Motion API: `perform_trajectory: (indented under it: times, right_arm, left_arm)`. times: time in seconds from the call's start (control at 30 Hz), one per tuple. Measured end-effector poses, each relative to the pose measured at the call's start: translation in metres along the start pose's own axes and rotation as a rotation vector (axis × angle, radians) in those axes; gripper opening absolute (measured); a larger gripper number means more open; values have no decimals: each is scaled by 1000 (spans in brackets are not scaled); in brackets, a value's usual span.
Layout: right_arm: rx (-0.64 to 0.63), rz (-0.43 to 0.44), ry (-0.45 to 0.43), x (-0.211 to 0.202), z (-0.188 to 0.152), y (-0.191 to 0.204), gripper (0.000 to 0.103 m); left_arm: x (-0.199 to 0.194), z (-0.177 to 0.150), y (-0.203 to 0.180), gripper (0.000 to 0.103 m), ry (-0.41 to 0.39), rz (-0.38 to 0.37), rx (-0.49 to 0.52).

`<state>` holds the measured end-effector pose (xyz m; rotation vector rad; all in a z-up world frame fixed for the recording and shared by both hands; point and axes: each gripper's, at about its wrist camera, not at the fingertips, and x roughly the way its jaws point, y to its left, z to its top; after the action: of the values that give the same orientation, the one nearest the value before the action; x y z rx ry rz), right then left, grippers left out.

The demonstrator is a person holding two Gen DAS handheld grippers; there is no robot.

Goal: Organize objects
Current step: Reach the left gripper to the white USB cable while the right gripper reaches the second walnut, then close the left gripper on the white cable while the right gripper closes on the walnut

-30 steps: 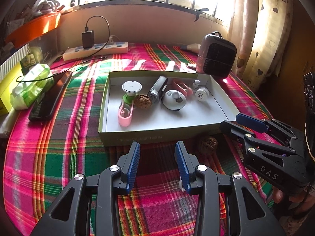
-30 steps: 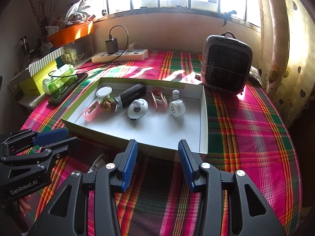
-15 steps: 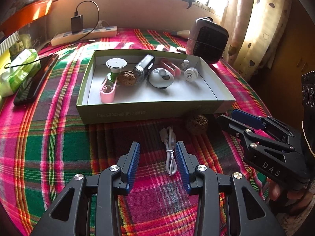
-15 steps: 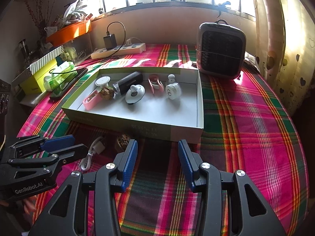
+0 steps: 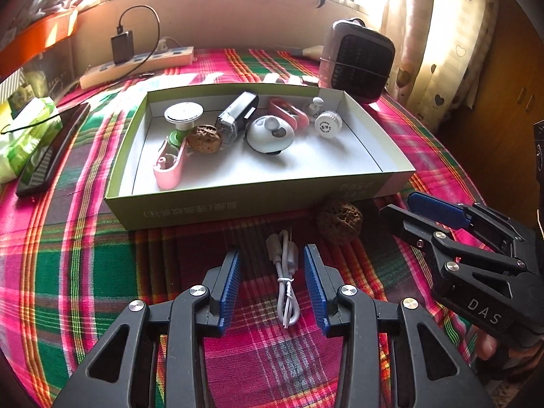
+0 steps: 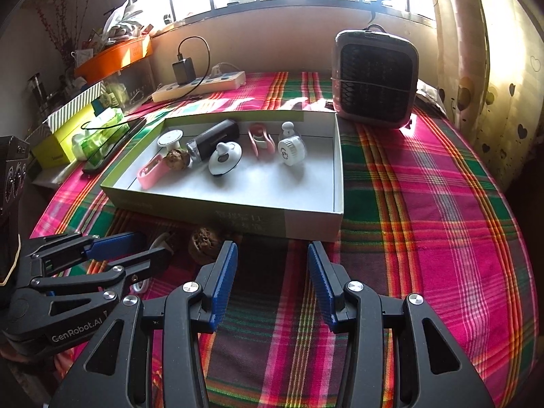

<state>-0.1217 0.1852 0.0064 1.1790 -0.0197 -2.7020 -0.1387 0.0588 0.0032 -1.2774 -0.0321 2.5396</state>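
Note:
A white coiled cable [image 5: 285, 272] lies on the plaid cloth in front of the green box [image 5: 238, 200]. My left gripper [image 5: 272, 251] is open, with the cable between its blue pads and untouched. A brown walnut [image 5: 339, 219] rests against the box's front wall, to the right of the cable. My right gripper [image 5: 397, 204] comes in from the right, its tips near the walnut. In the right wrist view my right gripper [image 6: 272, 248] is open and empty, with the walnut [image 6: 204, 240] just left of its left finger. The left gripper [image 6: 154, 244] covers most of the cable [image 6: 141, 285].
The box [image 6: 306, 224] holds a pink holder [image 5: 168, 168], a second walnut [image 5: 204, 139], a black torch [image 5: 238, 115], a white dome [image 5: 270, 134] and other small things. Behind stand a heater [image 5: 357, 64] and power strip [image 5: 136, 66]. A phone [image 5: 51, 153] lies at the left.
Both grippers have drawn back from the box toward the table's near side. The cable has come into view between the left gripper's fingers, and the walnut now shows by the right gripper's left finger.

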Motion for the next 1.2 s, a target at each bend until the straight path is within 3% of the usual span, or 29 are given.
perform_trajectory:
  times: [0.4,0.73,1.2]
  right_arm:
    - [-6,10,15,4,1,8,45]
    - [-25,83,22,9,3,25,45]
    - [-56,77,70,29,6,40,45]
  left_arm:
    - [-2,-1,7,17,-8,23,8]
    - [-7,-4,26,17,-22,37,-35]
    - [-9,-6,37,17,-36,29,-54]
